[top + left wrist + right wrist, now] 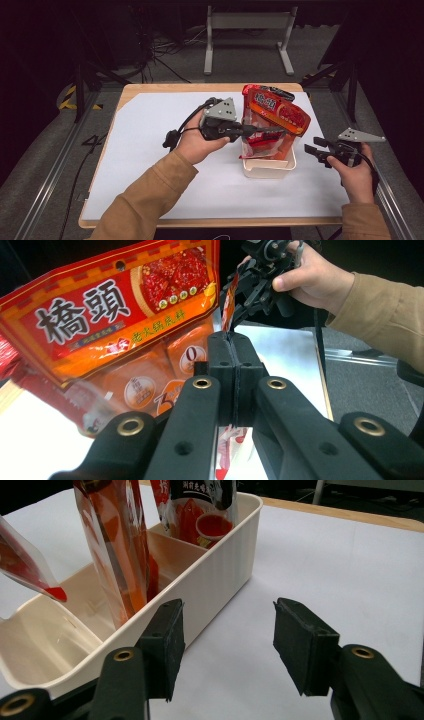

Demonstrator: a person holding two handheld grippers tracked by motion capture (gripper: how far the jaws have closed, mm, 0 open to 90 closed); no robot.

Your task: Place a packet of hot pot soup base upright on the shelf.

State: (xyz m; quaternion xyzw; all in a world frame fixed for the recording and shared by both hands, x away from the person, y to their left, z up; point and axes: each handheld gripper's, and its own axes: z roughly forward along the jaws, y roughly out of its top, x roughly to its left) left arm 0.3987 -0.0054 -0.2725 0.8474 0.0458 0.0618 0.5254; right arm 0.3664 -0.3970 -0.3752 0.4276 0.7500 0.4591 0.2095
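Red-orange sauce packet (276,116) stands upright in cream bin (267,167), leaning over bin's near end, more packets behind it. Left gripper (272,131) pinches packet's thin edge, jaws pressed together on it. Bin sits right of centre on white mat (165,165); broad bare mat to left, narrower strip to right. Right gripper (314,149) just beside bin's right wall, jaws wide apart, holding nothing.
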